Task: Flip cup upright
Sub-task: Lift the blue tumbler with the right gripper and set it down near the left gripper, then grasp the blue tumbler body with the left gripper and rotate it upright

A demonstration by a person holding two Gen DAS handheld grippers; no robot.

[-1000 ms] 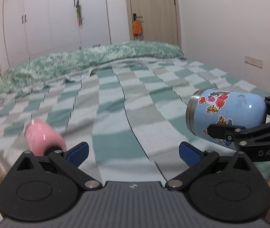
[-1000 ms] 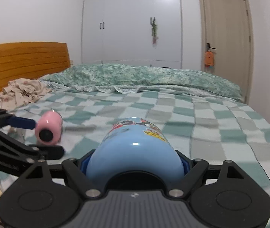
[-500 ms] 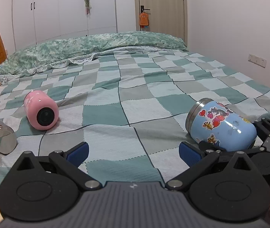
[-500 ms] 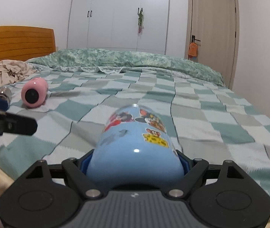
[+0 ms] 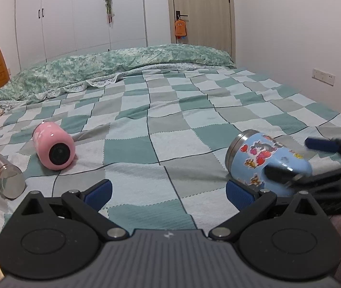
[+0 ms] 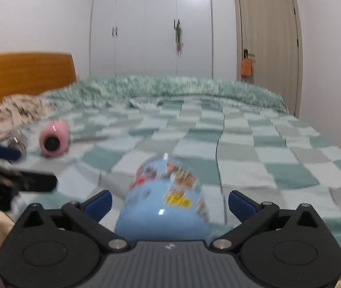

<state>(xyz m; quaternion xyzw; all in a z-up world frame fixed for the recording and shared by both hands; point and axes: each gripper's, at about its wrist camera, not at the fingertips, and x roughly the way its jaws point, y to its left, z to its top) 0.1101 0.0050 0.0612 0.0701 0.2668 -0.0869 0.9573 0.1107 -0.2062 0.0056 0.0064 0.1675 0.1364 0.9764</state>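
The right hand-held gripper (image 6: 170,201), jaws spread apart, is framing the blue sticker-covered cup (image 6: 165,201) lying sideways on the bed (image 6: 266,158) between its fingers; closing and tipping it upright probably comes next.

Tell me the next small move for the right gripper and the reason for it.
Probably close the right gripper back onto the blue cup. Its jaws stand wide apart with gaps on both sides, and the cup lies on its side on the checked blanket, steel rim pointing away, so it is not upright. The left gripper is open and empty, well away from it.
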